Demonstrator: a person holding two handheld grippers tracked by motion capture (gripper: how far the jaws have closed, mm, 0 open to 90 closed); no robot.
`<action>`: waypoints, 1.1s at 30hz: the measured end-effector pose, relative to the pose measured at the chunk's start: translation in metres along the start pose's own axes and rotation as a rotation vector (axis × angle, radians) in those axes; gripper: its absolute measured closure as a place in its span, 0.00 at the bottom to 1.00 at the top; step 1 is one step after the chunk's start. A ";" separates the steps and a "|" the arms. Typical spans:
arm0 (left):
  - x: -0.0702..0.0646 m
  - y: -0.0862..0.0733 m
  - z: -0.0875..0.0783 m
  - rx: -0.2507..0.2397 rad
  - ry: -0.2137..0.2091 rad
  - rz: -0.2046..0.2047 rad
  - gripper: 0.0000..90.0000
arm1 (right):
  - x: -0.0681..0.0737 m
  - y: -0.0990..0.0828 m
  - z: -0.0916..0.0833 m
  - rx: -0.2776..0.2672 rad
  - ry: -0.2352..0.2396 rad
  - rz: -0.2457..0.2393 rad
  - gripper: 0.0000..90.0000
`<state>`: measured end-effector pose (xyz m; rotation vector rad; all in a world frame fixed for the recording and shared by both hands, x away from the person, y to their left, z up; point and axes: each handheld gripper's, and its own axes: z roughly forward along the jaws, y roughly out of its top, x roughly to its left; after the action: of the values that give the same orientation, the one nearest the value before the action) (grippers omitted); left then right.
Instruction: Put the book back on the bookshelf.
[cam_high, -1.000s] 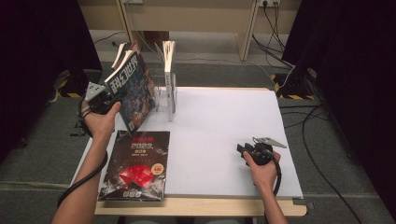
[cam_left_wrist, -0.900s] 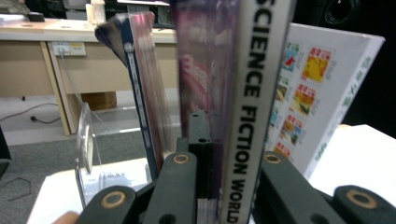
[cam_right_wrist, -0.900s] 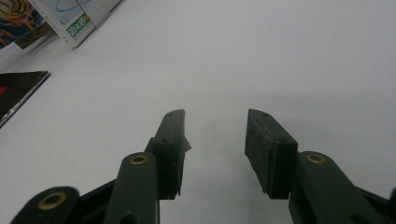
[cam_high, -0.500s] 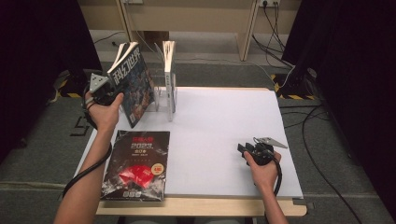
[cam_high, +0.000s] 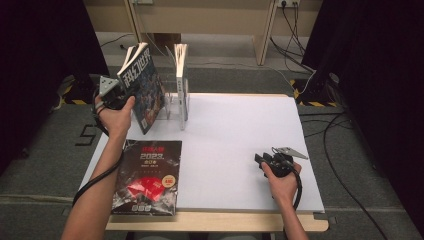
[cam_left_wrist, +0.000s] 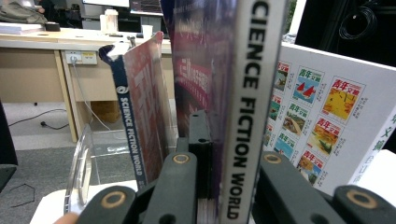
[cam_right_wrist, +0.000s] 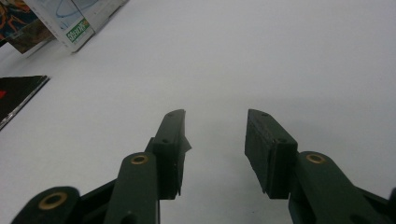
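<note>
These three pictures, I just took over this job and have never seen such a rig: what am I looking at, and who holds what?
No robot arm: a person holds a two-jaw gripper in each hand. The high view looks down on a white table; the other two cameras ride on the grippers and look along their black jaws. The left gripper is clamped on the spine of a Science Fiction World magazine, held upright beside a clear acrylic rack. That rack holds another magazine standing. A black 2023 magazine lies flat at the table's near left corner. The right gripper rests low over bare table, jaws open, holding nothing.
</note>
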<state>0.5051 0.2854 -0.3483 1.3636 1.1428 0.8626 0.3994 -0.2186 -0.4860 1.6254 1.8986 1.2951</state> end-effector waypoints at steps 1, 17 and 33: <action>0.000 0.000 0.001 0.000 0.002 -0.001 0.92 | 0.000 0.000 0.000 0.000 0.000 -0.001 0.65; -0.002 0.003 0.023 -0.010 0.070 0.005 0.92 | -0.003 0.000 0.001 -0.005 0.003 -0.005 0.65; -0.002 0.001 0.040 -0.023 0.108 0.008 0.92 | -0.004 -0.001 0.002 -0.004 0.002 -0.010 0.65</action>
<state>0.5427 0.2725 -0.3519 1.3169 1.2073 0.9620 0.4014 -0.2216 -0.4885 1.6112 1.9023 1.2961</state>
